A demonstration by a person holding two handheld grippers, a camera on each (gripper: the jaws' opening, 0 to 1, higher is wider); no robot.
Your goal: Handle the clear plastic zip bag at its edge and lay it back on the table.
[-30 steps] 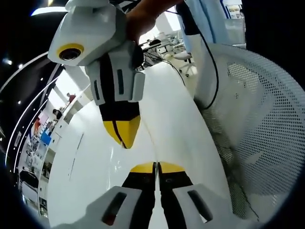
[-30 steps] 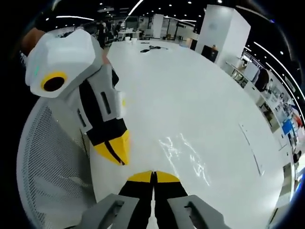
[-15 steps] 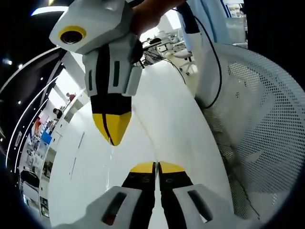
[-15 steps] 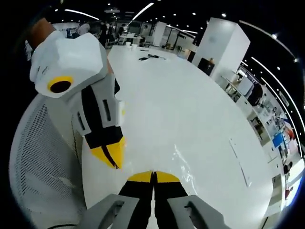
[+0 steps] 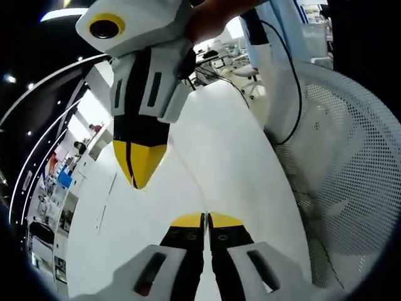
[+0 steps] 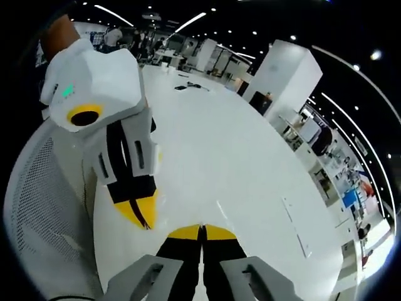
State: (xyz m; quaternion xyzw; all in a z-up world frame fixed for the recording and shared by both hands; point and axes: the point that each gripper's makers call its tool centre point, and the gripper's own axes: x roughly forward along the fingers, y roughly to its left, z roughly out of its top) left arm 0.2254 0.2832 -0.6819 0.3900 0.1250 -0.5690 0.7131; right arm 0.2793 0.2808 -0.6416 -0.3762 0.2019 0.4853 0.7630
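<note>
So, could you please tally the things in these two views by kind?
Grippers: 2 (left gripper, right gripper)
Mesh chair: 1
White table: 1
Total: 4

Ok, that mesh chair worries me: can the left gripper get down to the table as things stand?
Probably yes. The left gripper, jaws shut, points over bare table; the mesh chair sits off to one side and the right gripper hangs beside its path, not across it.
</note>
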